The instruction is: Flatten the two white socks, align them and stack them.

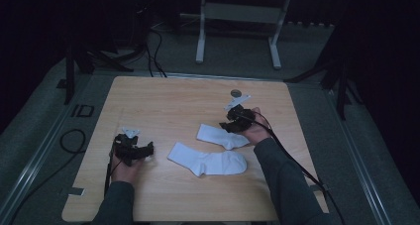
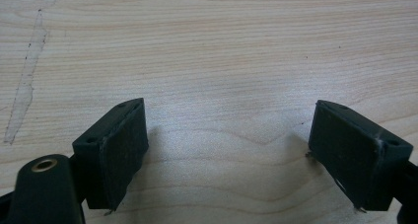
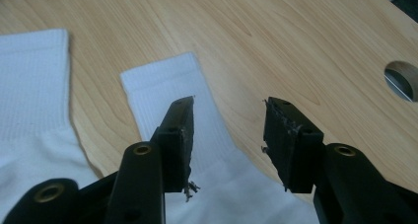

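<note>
Two white socks lie mid-table, closer to the near edge. The right gripper (image 3: 227,135) hovers over the farther sock (image 3: 167,93), jaws partly spread with nothing pinched, the fabric just beneath them. The nearer sock (image 1: 208,160) lies flat just beside it. Near the left edge, the left gripper (image 2: 226,150) sits spread wide over bare table (image 2: 222,46), well apart from both socks.
</note>
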A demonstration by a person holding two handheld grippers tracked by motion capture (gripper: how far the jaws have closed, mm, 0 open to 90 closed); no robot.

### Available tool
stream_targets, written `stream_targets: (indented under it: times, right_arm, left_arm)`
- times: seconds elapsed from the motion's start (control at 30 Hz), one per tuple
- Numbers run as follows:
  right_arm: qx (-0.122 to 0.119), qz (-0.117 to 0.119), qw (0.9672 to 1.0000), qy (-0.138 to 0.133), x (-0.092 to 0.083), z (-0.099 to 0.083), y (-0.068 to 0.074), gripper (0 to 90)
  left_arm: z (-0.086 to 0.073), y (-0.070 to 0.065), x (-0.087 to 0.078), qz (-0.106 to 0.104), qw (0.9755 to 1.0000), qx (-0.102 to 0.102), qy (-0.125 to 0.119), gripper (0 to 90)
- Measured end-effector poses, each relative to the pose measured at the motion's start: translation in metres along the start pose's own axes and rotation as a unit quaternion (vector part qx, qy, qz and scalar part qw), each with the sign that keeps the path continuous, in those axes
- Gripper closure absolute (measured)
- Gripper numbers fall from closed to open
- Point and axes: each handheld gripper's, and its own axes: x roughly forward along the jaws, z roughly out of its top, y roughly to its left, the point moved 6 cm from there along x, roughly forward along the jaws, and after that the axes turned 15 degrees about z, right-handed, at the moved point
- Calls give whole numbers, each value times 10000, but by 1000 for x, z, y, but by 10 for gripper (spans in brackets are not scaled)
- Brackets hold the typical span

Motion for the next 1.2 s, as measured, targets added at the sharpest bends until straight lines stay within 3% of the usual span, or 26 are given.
stream_targets:
  times: [0.47,0.77,1.2]
  right_arm:
    - [-272,161,9991,267,18,2,6,540]
    - [-443,355,9968,566,34,-6,11,542]
    - [-75,391,9958,829,57,-29,1,501]
  left_arm:
    - [0,0,0,-3,10000,0,-2,151]
    - [0,0,0,-3,10000,1,-1,151]
    - [0,0,0,-5,10000,8,0,151]
